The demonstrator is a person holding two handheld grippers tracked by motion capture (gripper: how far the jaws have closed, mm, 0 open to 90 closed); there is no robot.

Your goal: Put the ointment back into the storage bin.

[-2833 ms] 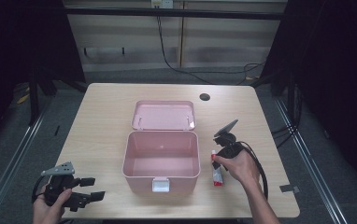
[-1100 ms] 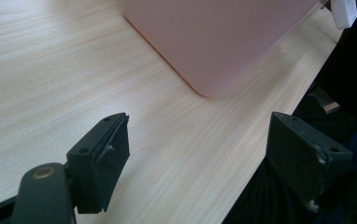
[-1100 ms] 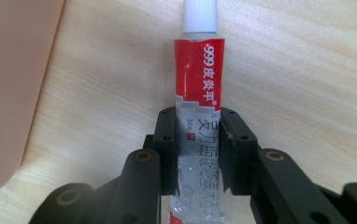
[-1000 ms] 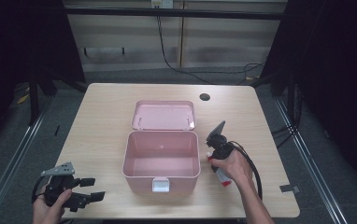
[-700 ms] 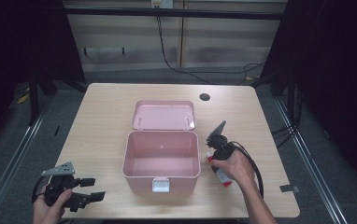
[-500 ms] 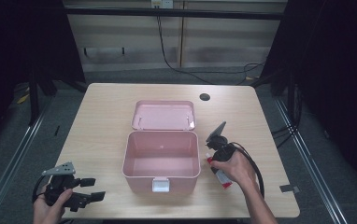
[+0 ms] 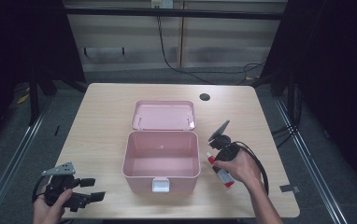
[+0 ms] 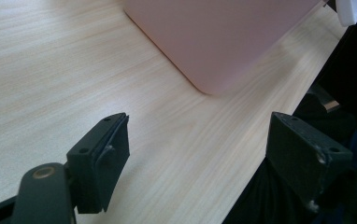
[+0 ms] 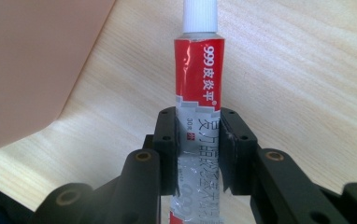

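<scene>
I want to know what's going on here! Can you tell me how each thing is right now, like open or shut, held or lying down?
Pink box: open, nothing inside, standing on the table.
Lid: off, lying flat behind the box.
Ointment tube: capped, clamped between the right gripper's jaws.
Right gripper: shut on the tube.
Left gripper: jaws wide apart, holding nothing.

Each gripper carries two black jaws with brass-coloured pivot screws. The left gripper (image 7: 81, 193) bears a grey three-cornered plate on top. A black cable (image 7: 256, 163) trails behind the right gripper (image 9: 198, 154).
</scene>
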